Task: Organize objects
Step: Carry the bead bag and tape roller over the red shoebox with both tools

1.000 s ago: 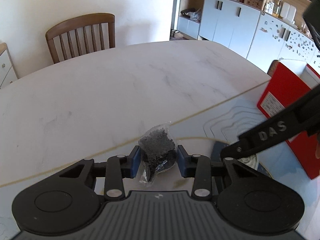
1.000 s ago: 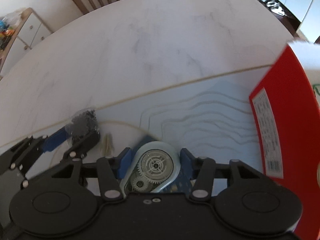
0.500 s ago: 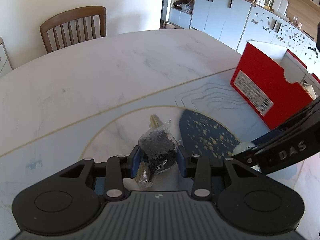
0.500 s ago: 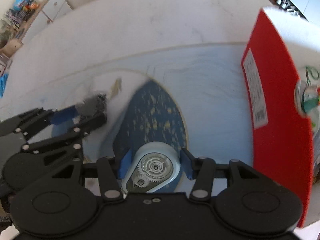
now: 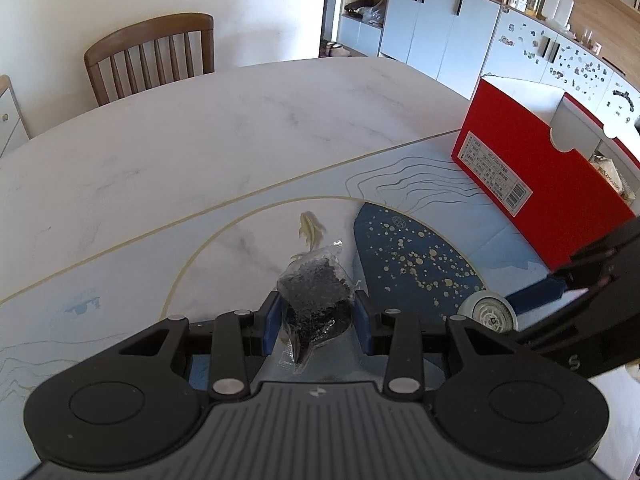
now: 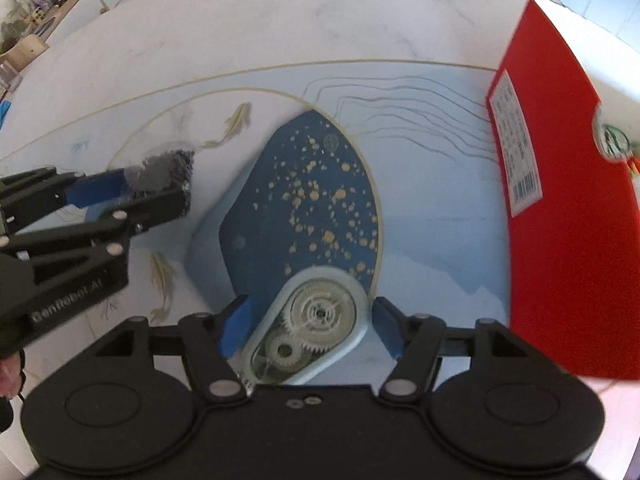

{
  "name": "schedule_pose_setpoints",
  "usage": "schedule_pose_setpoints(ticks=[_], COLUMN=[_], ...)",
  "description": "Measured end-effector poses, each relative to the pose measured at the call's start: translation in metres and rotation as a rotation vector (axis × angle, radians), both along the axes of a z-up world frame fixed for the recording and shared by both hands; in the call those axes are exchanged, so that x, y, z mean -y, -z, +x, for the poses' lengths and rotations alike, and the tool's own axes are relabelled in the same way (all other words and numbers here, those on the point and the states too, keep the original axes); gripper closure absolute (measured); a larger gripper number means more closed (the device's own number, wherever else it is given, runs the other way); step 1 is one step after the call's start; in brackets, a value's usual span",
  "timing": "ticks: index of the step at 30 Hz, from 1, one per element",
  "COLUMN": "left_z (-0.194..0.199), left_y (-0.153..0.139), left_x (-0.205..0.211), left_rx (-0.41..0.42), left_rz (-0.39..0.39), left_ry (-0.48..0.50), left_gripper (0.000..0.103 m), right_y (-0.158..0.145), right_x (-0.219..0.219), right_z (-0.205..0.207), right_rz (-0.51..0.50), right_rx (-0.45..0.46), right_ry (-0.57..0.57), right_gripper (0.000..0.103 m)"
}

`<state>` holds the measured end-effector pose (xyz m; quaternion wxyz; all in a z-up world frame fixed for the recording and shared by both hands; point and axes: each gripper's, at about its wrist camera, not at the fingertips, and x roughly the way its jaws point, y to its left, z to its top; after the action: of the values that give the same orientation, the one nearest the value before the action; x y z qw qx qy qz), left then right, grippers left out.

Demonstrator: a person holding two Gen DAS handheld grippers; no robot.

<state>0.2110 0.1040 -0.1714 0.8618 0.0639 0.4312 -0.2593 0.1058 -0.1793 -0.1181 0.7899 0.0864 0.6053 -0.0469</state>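
My left gripper is shut on a small clear plastic bag of black bits and holds it above the printed table mat. The bag also shows in the right wrist view, held in the left gripper. My right gripper is shut on a pale blue correction tape dispenser with clear gears; it appears in the left wrist view at the right. An open red box stands at the right, its side label facing me.
The white marble table stretches far ahead. A wooden chair stands at its far edge. White cabinets line the back right wall. Some items lie inside the red box.
Both grippers have pulled back and risen with their loads. The red box and the dark blue part of the mat have come more fully into view.
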Motion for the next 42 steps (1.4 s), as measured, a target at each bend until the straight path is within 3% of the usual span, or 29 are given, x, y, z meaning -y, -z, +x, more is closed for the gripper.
schedule_pose_setpoints(ticks=[7, 14, 18, 25, 42], left_z=[-0.002, -0.008, -0.011, -0.022, -0.053], left_y=[-0.002, -0.007, -0.013, -0.026, -0.095], left_x=[-0.004, -0.006, -0.006, 0.003, 0.062], left_rx=[0.002, 0.002, 0.003, 0.016, 0.071], left_rz=[-0.006, -0.012, -0.015, -0.011, -0.041], left_ry=[0.003, 0.011, 0.016, 0.020, 0.003], left_gripper=[0.066, 0.066, 0.066, 0.066, 0.066], right_y=[-0.013, -0.014, 0.005, -0.004, -0.096], right_x=[-0.019, -0.035, -0.046, -0.036, 0.023], right_z=[-0.009, -0.015, 0.004, -0.006, -0.053], right_rz=[-0.037, -0.064, -0.054, -0.014, 0.043], right_rx=[-0.006, 0.006, 0.011, 0.076, 0.262], right_ry=[0.085, 0.102, 0.093, 0.065, -0.086], right_gripper=[0.037, 0.045, 0.060, 0.061, 0.061])
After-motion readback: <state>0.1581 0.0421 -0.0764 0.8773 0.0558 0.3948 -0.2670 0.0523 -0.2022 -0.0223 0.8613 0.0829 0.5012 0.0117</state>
